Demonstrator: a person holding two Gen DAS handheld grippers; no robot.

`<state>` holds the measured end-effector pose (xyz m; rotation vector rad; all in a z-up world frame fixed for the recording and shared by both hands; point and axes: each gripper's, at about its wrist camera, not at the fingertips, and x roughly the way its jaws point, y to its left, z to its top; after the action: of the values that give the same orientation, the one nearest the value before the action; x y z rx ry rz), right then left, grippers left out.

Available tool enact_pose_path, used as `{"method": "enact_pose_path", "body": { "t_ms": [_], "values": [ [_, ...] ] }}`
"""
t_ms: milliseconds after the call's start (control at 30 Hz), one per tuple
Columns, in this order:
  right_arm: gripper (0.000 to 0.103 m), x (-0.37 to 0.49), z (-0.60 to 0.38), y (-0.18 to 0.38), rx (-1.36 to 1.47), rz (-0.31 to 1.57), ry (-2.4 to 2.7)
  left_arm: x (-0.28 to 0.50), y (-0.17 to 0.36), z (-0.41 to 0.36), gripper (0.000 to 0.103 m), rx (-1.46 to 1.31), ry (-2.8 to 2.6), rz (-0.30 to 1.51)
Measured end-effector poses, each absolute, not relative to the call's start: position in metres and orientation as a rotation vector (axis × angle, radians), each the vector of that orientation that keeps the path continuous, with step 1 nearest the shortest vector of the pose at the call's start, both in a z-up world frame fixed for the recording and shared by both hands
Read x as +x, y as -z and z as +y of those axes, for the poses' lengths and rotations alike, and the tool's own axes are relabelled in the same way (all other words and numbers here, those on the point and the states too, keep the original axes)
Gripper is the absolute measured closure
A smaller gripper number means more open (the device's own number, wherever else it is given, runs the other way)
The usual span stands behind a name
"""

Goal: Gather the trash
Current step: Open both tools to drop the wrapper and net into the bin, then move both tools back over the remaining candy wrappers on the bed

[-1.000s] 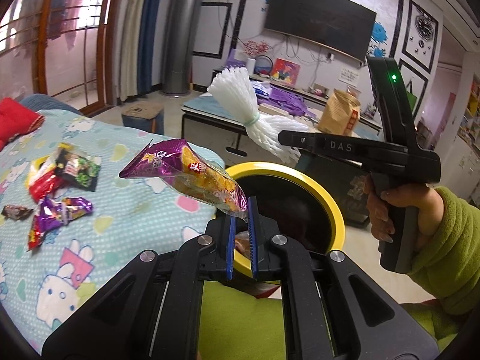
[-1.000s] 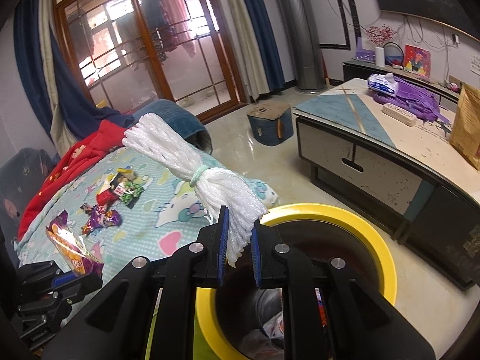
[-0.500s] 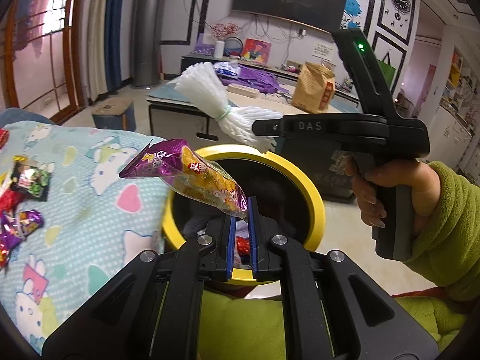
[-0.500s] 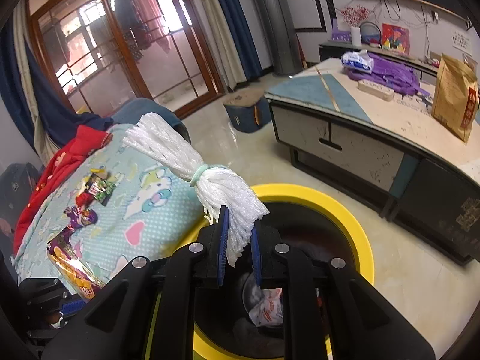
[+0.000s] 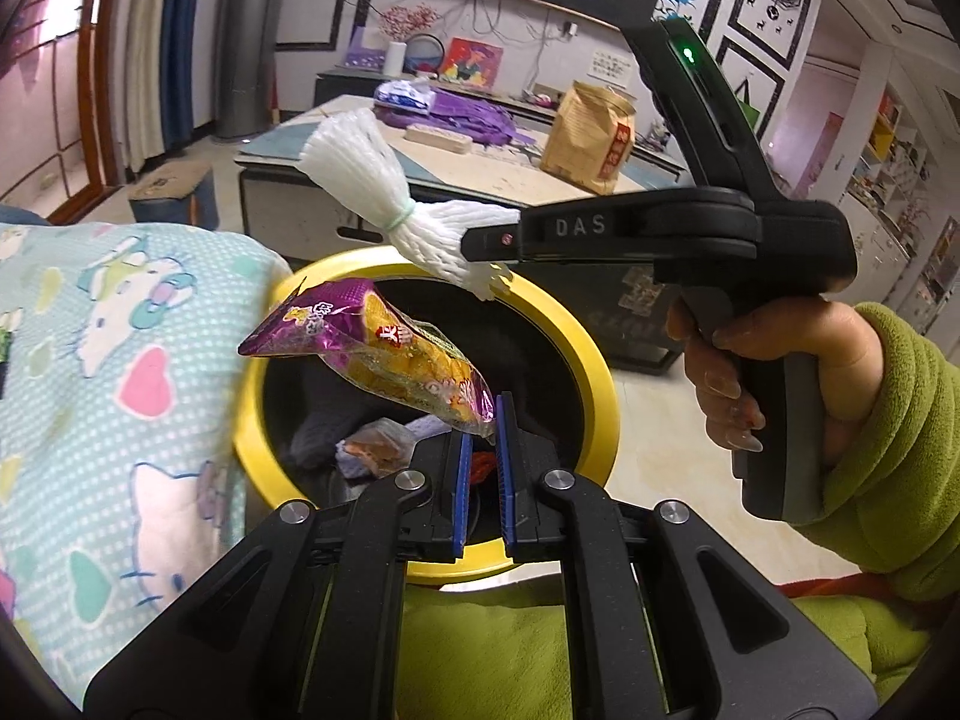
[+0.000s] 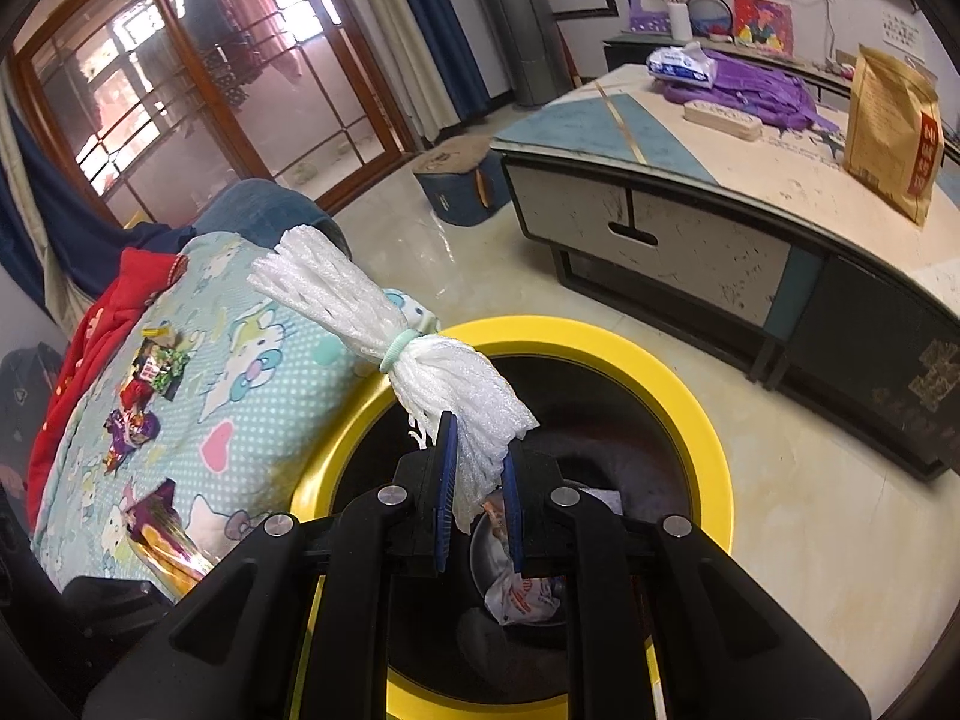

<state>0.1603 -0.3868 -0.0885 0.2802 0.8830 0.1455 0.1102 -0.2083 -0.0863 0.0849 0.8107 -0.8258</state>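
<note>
Hello Kitty bedspread: snack wrappers scattered on top.

A purple and yellow snack bag hangs over the open bin — one corner is pinched, the rest sticks up and to the left. A white foam net, tied in the middle with a green band, is held over the bin too. The bin has a yellow rim and some trash inside. More wrappers lie on the blanket — beside the bin.
</note>
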Motion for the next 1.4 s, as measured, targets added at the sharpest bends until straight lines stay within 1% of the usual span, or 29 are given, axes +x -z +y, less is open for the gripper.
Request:
{"method": "enact_pose_path", "body": {
  "t_ms": [167, 433, 500, 533, 567, 633, 667, 700, 733, 767, 800, 833, 867, 900, 967, 1033, 1267, 1400],
  "values": [
    [0.087, 0.163, -0.392, 0.094, 0.302, 0.904, -0.128, 0.119, 0.095, -0.220, 0.099, 0.092, 0.850, 0.851],
    [0.087, 0.167, -0.402, 0.100, 0.336, 0.920, -0.105, 0.135, 0.105, -0.227, 0.098, 0.081, 0.854, 0.900],
    [0.085, 0.168, -0.403, 0.101, 0.341, 0.923, -0.101, 0.138, 0.105, -0.227, 0.087, 0.070, 0.845, 0.902],
    [0.083, 0.168, -0.403, 0.101, 0.344, 0.922, -0.099, 0.138, 0.105, -0.227, 0.074, 0.065, 0.844, 0.902],
    [0.082, 0.168, -0.404, 0.101, 0.346, 0.921, -0.098, 0.137, 0.105, -0.225, 0.068, 0.062, 0.844, 0.901],
    [0.079, 0.168, -0.405, 0.101, 0.347, 0.919, -0.090, 0.135, 0.104, -0.224, 0.064, 0.058, 0.835, 0.894],
    [0.074, 0.167, -0.405, 0.100, 0.349, 0.918, -0.088, 0.135, 0.103, -0.224, 0.058, 0.056, 0.831, 0.892],
    [0.070, 0.167, -0.406, 0.100, 0.351, 0.913, -0.081, 0.135, 0.102, -0.222, 0.054, 0.052, 0.827, 0.886],
    [0.062, 0.167, -0.406, 0.099, 0.353, 0.910, -0.074, 0.134, 0.101, -0.222, 0.050, 0.049, 0.826, 0.882],
    [0.059, 0.166, -0.407, 0.098, 0.355, 0.903, -0.068, 0.133, 0.099, -0.220, 0.045, 0.046, 0.823, 0.875],
    [0.059, 0.166, -0.408, 0.098, 0.356, 0.902, -0.066, 0.133, 0.097, -0.219, 0.041, 0.044, 0.818, 0.868],
    [0.058, 0.165, -0.408, 0.097, 0.357, 0.899, -0.064, 0.132, 0.097, -0.218, 0.035, 0.041, 0.812, 0.865],
    [0.055, 0.165, -0.409, 0.097, 0.360, 0.894, -0.060, 0.132, 0.095, -0.217, 0.029, 0.034, 0.807, 0.862],
    [0.054, 0.164, -0.410, 0.096, 0.361, 0.891, -0.060, 0.131, 0.094, -0.215, 0.027, 0.023, 0.804, 0.858],
    [0.052, 0.164, -0.409, 0.094, 0.358, 0.881, -0.061, 0.130, 0.091, -0.211, 0.014, 0.007, 0.790, 0.851],
    [0.049, 0.163, -0.408, 0.092, 0.352, 0.875, -0.065, 0.129, 0.088, -0.207, 0.011, -0.004, 0.772, 0.843],
    [0.038, 0.160, -0.400, 0.080, 0.320, 0.819, -0.079, 0.126, 0.076, -0.192, 0.011, -0.026, 0.695, 0.793],
    [0.036, 0.154, -0.390, 0.069, 0.289, 0.771, -0.100, 0.130, 0.068, -0.178, 0.011, -0.042, 0.641, 0.763]
  ]
}}
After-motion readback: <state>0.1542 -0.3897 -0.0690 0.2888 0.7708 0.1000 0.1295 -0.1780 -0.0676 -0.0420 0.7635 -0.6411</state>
